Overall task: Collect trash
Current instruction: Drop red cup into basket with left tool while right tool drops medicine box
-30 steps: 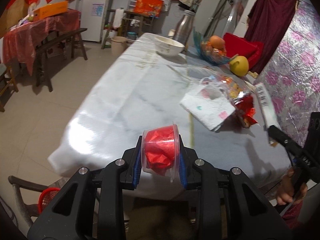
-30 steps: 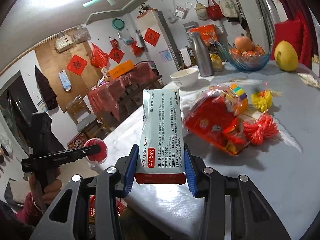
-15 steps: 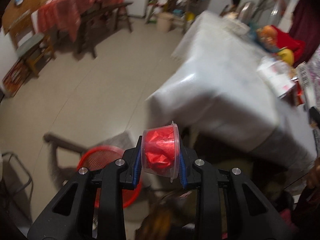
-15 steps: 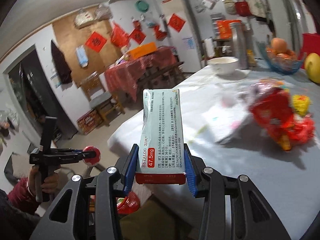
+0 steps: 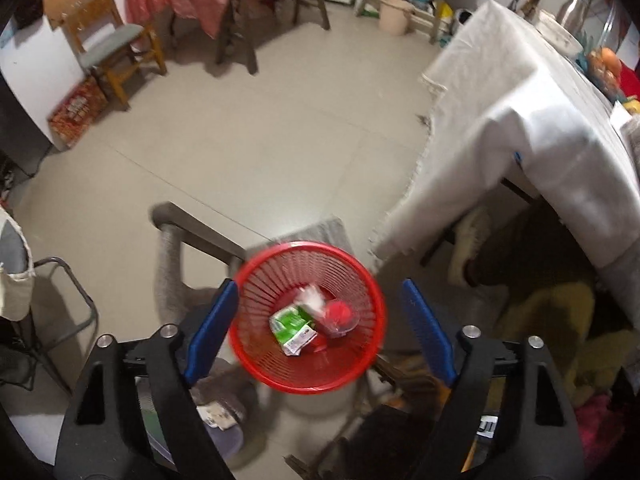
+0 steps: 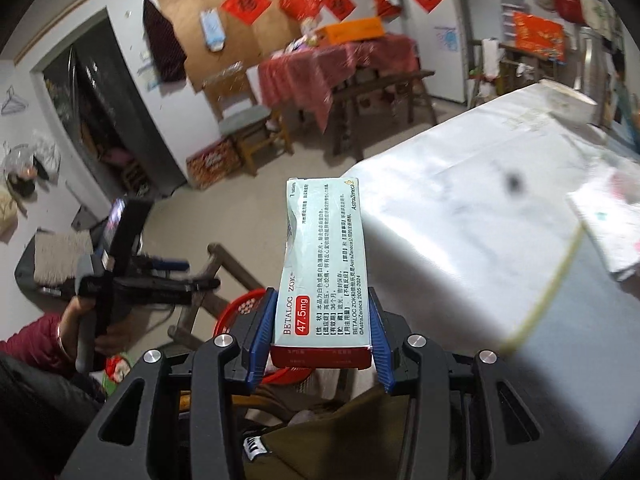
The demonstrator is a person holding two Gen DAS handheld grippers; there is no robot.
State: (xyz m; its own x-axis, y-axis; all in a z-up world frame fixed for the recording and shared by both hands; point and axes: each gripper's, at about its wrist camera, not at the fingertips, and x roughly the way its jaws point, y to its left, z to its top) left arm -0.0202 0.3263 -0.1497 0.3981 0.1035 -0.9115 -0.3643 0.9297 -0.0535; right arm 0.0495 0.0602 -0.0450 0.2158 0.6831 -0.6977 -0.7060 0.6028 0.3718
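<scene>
The left hand-held gripper (image 5: 316, 328) hangs spread and empty directly over the red basket (image 5: 256, 344) on the floor, fingers pointing steeply down; a red-filled plastic cup (image 5: 339, 316) lies inside beside a green carton (image 5: 292, 326). The right hand-held gripper (image 6: 320, 330) pinches the medicine box (image 6: 324, 264) by its near end, held roughly level, the box jutting forward beside the white-covered bench (image 6: 480, 200). Best move now, I judge — swing the right one across until the basket's rim (image 6: 236, 308) sits under the box, tilt down, then release; letting go early risks the long box clipping the rim and tumbling onto the floor.
</scene>
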